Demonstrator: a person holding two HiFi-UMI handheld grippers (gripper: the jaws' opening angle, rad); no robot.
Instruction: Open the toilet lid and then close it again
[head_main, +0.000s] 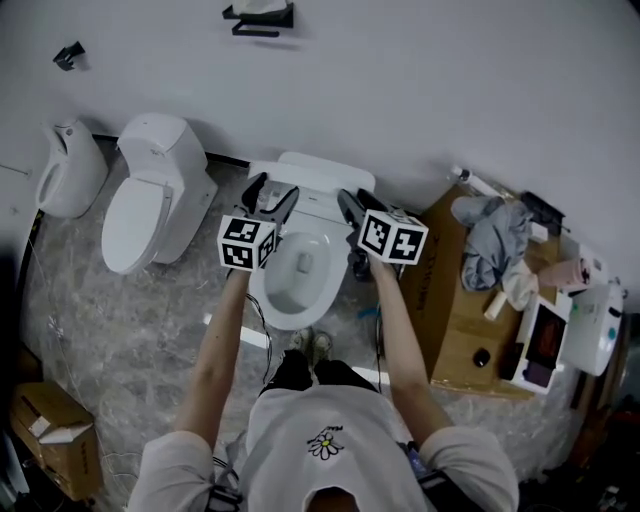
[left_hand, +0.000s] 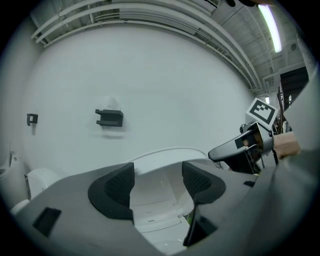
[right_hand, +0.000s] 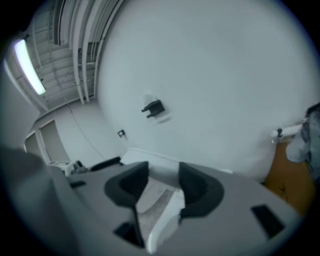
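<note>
The white toilet (head_main: 298, 268) stands against the wall in the head view, its bowl open below me. Its lid (head_main: 318, 200) is tilted up toward the tank. My left gripper (head_main: 270, 198) and right gripper (head_main: 352, 210) both reach to the lid's upper part, one at each side. In the left gripper view the jaws (left_hand: 157, 182) stand apart, with the lid's inner face (left_hand: 155, 195) between them and untouched. The right gripper (left_hand: 222, 151) shows at that view's right. In the right gripper view the jaws (right_hand: 162, 182) stand wide, and a white edge (right_hand: 167, 220) runs between them close to the right pad.
A second toilet (head_main: 150, 195) and a white urinal (head_main: 65, 170) stand at the left. A cardboard-topped stand (head_main: 455, 310) with a grey cloth (head_main: 495, 240) and a white appliance (head_main: 590, 330) is close on the right. A box (head_main: 45, 435) sits lower left. My feet (head_main: 310, 345) are at the bowl's front.
</note>
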